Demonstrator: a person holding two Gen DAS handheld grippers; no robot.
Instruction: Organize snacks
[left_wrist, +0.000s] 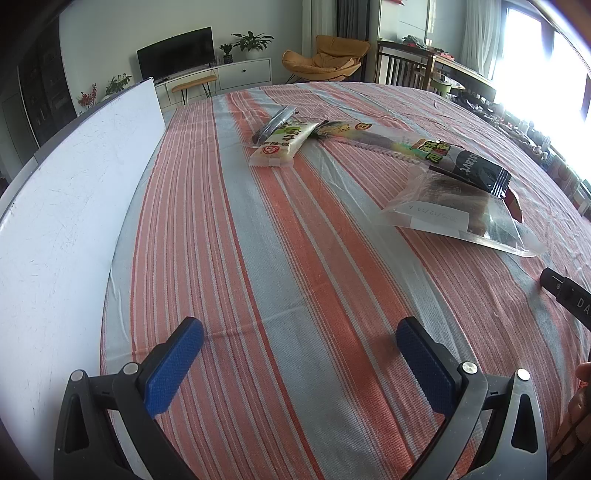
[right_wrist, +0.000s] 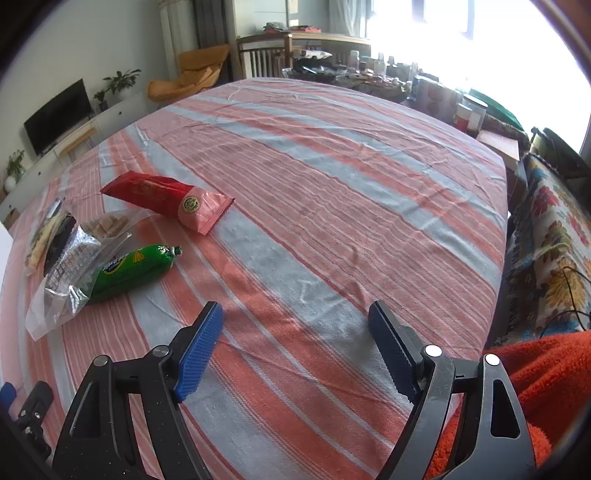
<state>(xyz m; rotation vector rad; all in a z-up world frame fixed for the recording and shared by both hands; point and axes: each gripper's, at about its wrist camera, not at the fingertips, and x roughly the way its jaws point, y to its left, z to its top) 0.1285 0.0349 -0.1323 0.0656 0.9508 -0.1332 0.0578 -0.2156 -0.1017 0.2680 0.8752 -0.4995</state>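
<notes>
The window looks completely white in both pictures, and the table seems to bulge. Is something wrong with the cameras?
Nothing broken. Right wrist view: daylight blows out the window at the top right. Left wrist view: the same glare, and the fisheye lens bends the striped tablecloth and white board into curves.

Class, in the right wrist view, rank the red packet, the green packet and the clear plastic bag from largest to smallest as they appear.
1. red packet
2. clear plastic bag, close to the red one, so unsure
3. green packet
Fisheye distortion makes true sizes uncertain.
</notes>
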